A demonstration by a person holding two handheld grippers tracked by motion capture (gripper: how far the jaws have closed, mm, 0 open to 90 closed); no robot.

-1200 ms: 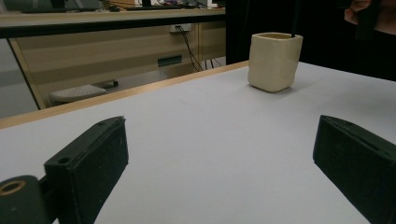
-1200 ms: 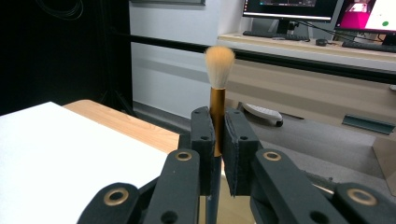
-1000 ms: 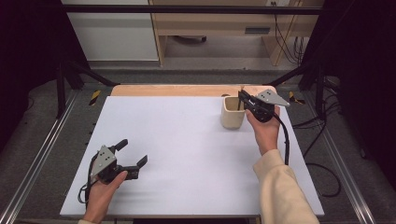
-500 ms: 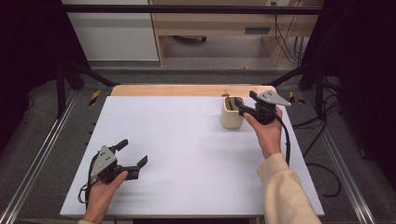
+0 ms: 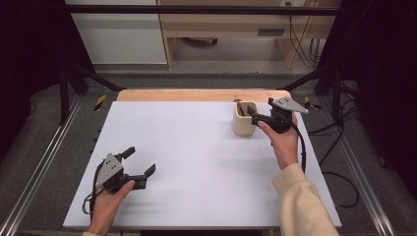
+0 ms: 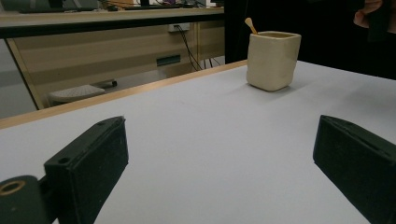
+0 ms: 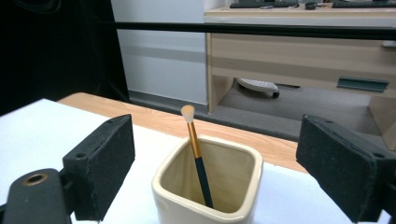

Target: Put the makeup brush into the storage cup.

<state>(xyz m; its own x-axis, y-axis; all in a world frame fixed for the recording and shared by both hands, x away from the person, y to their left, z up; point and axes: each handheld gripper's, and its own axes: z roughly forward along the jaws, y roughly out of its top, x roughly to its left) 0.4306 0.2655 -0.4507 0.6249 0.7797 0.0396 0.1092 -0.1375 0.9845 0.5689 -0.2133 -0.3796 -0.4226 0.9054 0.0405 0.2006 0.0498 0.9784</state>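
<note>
**Just released: brush standing in cup, right gripper opening above it**

Now finishing the drop-off step, by the look of it: leaning upright inside the cream square cup (image 7: 208,184), a slim brush (image 7: 197,158) with gold ferrule, dark handle and pale tip, free of any grip. Hovering just behind and above the cup's rim, the right gripper (image 7: 215,168), jaws having just been opening and now standing wide, pads clear on either side of the brush, nothing pressed between them. Seen from the high view, sitting near the far right corner of the white table (image 5: 196,147), the same cup (image 5: 244,119), with the right gripper (image 5: 258,118) close at its right side, possibly just over the rim — hard to be sure from that angle.

Resting low near the table's front left corner, well apart from the cup, the left gripper (image 5: 140,164), jaws spread wide and holding nothing; looking along those jaws, the cup (image 6: 272,60) far off across bare tabletop, with the brush tip (image 6: 250,24) poking above its rim.

Next, probably, pulling the right gripper up and back without brushing the handle or nudging the cup, since tipping either would undo the placement.
</note>
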